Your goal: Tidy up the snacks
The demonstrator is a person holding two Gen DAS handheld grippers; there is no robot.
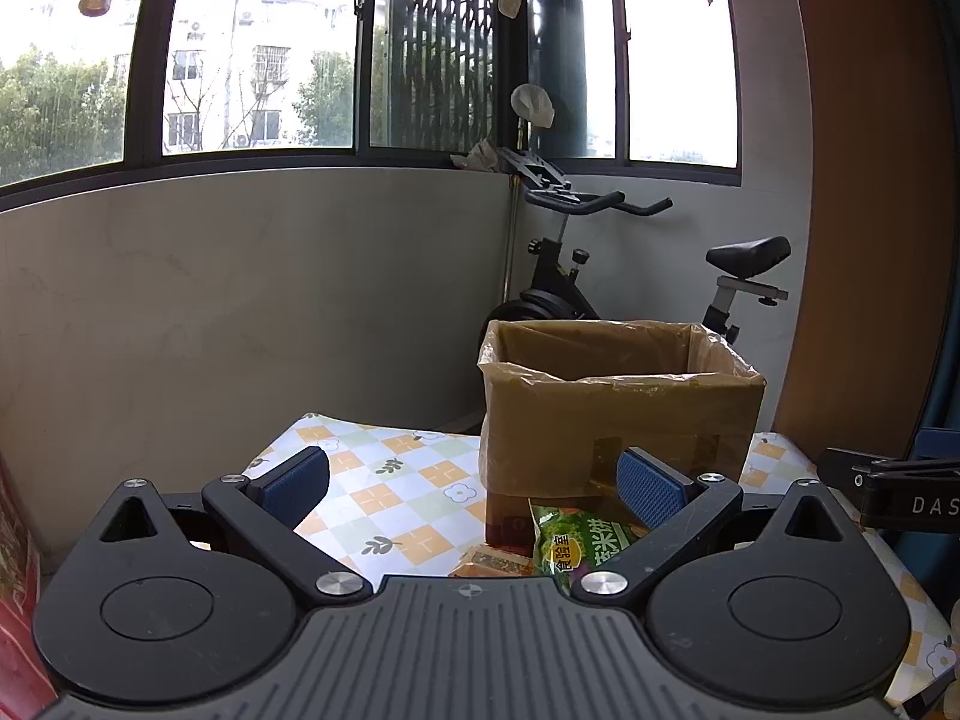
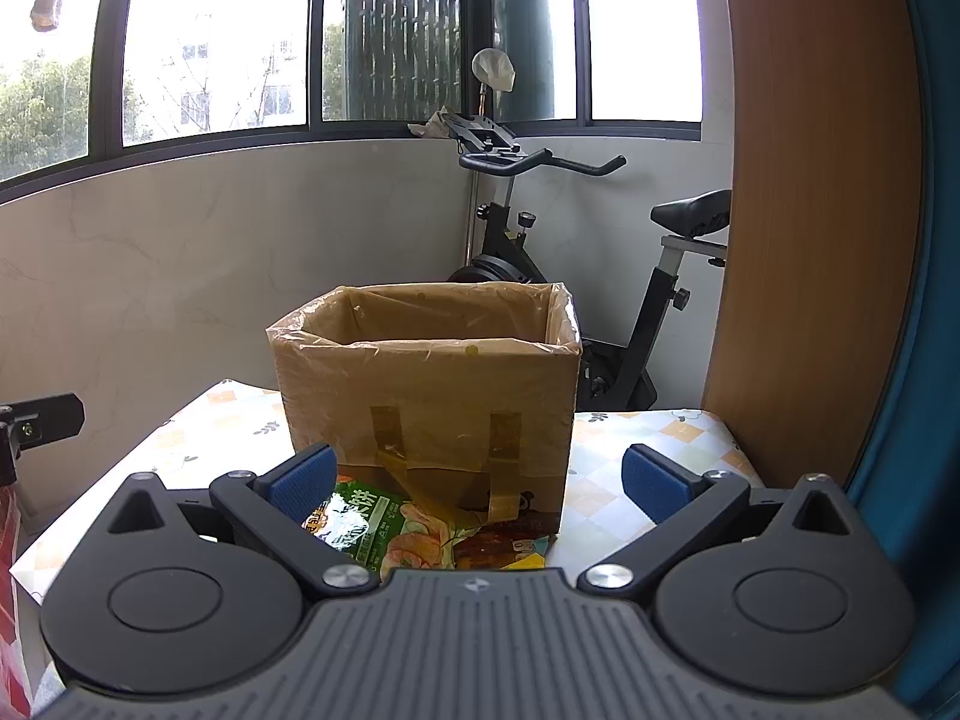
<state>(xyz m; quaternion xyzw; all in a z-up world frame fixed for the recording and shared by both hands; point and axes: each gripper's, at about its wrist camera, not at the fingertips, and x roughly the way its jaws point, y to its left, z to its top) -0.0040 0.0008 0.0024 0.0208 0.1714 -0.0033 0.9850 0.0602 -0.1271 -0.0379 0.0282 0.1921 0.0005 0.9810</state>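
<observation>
Both tools, left tool (image 1: 474,480) and right tool (image 2: 477,477), gaping wide, empty, before pickup; next, closing on green snack packet (image 2: 360,519) at 6 o'clock of lined cardboard box (image 2: 426,396).

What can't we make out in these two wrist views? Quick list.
- Inside of the cardboard box: both views, near wall hides its floor, so contents unknown.
- Green snack packet: left view, cut off by the left gripper body; right view, partly under the right gripper finger.
- Other snack packets: both views, only slivers show; count and type unclear.
- Red item: left view, cut by frame edge.
</observation>
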